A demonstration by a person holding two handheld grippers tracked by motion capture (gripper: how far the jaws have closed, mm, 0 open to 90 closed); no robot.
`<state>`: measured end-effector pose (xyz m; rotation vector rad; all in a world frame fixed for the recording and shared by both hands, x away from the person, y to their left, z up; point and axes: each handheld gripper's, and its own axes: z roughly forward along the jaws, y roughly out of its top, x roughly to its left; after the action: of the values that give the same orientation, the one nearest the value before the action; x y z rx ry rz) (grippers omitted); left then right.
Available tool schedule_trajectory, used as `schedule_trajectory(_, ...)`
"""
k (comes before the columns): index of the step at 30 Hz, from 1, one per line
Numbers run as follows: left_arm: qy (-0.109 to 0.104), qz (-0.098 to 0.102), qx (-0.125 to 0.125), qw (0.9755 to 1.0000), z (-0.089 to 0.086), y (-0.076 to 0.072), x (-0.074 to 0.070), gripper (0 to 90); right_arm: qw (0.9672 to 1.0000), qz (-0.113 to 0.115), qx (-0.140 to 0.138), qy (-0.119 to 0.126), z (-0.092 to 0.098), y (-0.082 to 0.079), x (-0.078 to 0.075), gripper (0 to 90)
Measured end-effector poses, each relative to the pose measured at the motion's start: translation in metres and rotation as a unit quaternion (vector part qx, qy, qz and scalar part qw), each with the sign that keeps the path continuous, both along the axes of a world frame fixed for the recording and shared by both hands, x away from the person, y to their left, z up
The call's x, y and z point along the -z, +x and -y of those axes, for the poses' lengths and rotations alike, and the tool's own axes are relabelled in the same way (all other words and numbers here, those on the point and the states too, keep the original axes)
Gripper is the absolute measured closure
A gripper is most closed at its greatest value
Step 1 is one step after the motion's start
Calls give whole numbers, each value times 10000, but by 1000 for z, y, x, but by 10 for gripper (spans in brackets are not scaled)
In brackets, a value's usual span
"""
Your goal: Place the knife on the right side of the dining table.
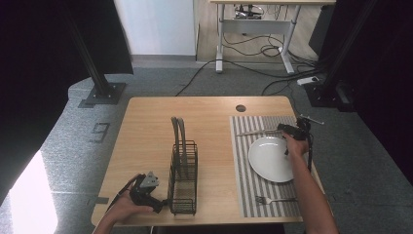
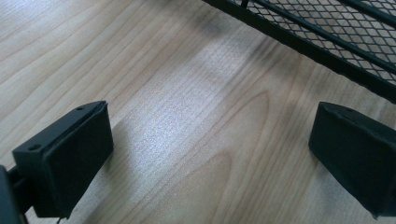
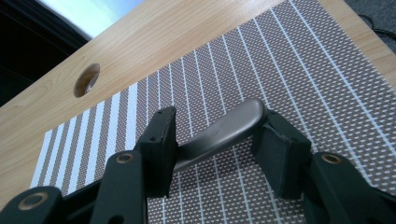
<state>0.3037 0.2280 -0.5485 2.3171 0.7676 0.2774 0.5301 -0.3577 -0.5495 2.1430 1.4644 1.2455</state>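
A grey metal utensil [image 1: 254, 132] lies on the striped placemat [image 1: 242, 170] just beyond the white plate [image 1: 270, 158]. My right gripper [image 1: 281, 128] is low over the mat at the utensil's handle end. In the right gripper view the curved handle [image 3: 229, 128] lies slantwise on the placemat [image 3: 280, 70] between the pads of my right gripper [image 3: 215, 140], which stand apart and do not squeeze it; the gripper is open. My left gripper [image 1: 163, 207] rests at the near left of the table, open, beside the black wire rack [image 1: 183, 168]. Bare wood shows between its pads [image 2: 79, 158].
A fork [image 1: 275, 200] lies on the mat near the front edge, below the plate. The rack's mesh base [image 2: 327, 28] is just beyond my left gripper [image 2: 210, 154]. A round cable hole [image 1: 240, 108] sits at the table's back. The table's right edge is close to my right hand.
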Motion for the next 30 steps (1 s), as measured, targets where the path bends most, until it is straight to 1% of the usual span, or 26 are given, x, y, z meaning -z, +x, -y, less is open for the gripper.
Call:
schedule_trajectory(6, 0, 0, 0, 10000, 0, 0, 0, 0, 10000, -30, 16, -19, 0, -1, -1, 492)
schedule_trajectory(13, 0, 0, -1, 10000, 0, 0, 0, 0, 9998, -127, 125, -1, 2, -2, -3, 486)
schedule_trajectory(16, 0, 0, -1, 10000, 0, 0, 0, 0, 9998, -130, 133, -14, 2, -3, -5, 486)
schedule_trajectory(17, 0, 0, -1, 10000, 0, 0, 0, 0, 9999, -90, 138, -36, 1, -4, -7, 486)
schedule_trajectory(19, 1, 0, -1, 10000, 0, 0, 0, 0, 9999, 28, 74, -133, -1, -4, -11, 488)
schedule_trajectory(20, 0, 0, -1, 10000, 0, 0, 0, 0, 9998, 127, 19, -173, -3, -4, -13, 487)
schedule_trajectory(21, 0, 0, -1, 10000, 0, 0, 0, 0, 9994, 223, -49, -265, -6, -3, -17, 483)
schedule_trajectory(22, 0, 0, -1, 10000, 0, 0, 0, 0, 9992, 160, -129, -338, -8, -1, -20, 480)
schedule_trajectory(23, -1, 0, -2, 10000, 0, 0, 0, 0, 9985, 184, -252, -457, -12, 2, -25, 479)
schedule_trajectory(25, -3, -2, -3, 10000, 0, 0, 0, 0, 9964, 461, -347, -626, -20, 4, -32, 485)
schedule_trajectory(26, -3, -2, -3, 10000, 0, 0, 0, 0, 9964, 461, -347, -626, -20, 4, -32, 485)
schedule_trajectory(27, -3, -2, -3, 10000, 0, 0, 0, 0, 9943, 383, -507, -856, -28, 9, -36, 477)
schedule_trajectory(28, -1, -1, -2, 10000, 0, 0, 0, 0, 9931, 378, -600, -933, -31, 12, -36, 480)
schedule_trajectory(29, -1, -1, -2, 10000, 0, 0, 0, 0, 9923, 437, -630, -975, -34, 13, -35, 486)
schedule_trajectory(30, -2, -1, -3, 10000, 0, 0, 0, 0, 9923, 437, -630, -975, -34, 13, -35, 486)
